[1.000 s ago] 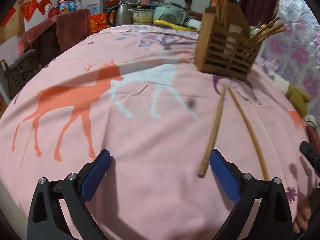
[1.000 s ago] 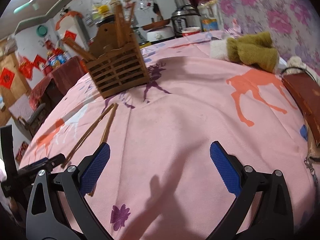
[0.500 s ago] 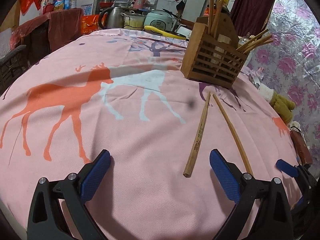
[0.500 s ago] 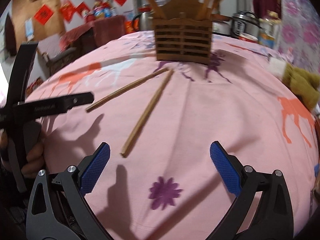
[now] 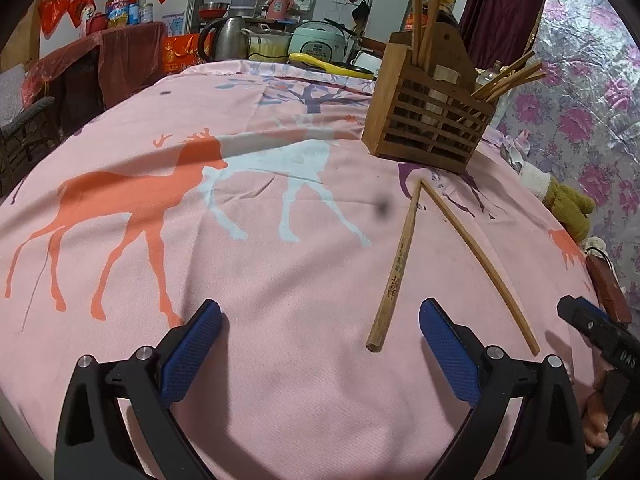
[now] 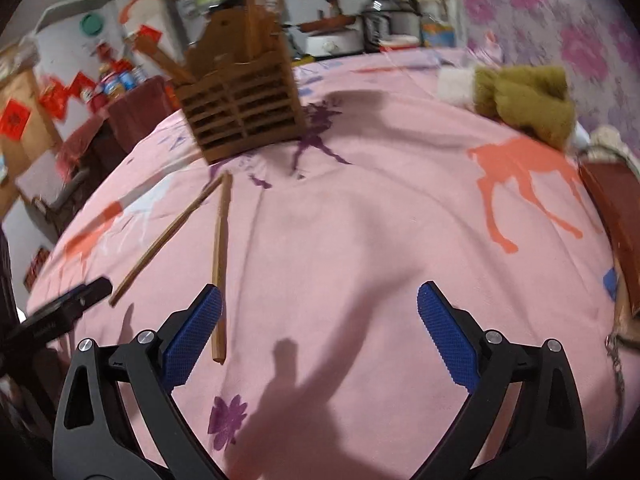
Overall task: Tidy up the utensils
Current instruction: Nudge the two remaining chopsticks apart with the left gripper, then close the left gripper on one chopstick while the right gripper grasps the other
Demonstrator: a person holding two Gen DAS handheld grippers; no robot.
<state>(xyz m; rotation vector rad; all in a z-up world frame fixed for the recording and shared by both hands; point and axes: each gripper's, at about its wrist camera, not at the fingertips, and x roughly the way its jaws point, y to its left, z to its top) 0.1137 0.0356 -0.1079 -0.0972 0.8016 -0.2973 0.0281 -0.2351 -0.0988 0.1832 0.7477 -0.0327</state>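
Two wooden chopsticks lie on the pink tablecloth in a V, tips meeting near the holder: a straight one (image 5: 398, 266) and a longer one (image 5: 478, 258). They also show in the right wrist view, one (image 6: 166, 236) to the left and one (image 6: 221, 256) beside my right gripper's left finger. A slatted wooden utensil holder (image 5: 428, 120) stands upright behind them with several chopsticks in it; it also shows in the right wrist view (image 6: 240, 110). My left gripper (image 5: 320, 348) is open and empty, with the straight chopstick's near end just inside its right finger. My right gripper (image 6: 320, 332) is open and empty.
An olive and white cloth bundle (image 6: 520, 96) lies at the table's right side, next to a brown case (image 6: 612, 208) at the edge. Kettle, pots and rice cooker (image 5: 316, 40) stand beyond the table's far edge. A chair (image 5: 24, 128) is at the left.
My left gripper has moved slightly closer to the chopsticks. My right gripper has swung back to the right, so the chopsticks now sit at its left finger rather than between the fingers.
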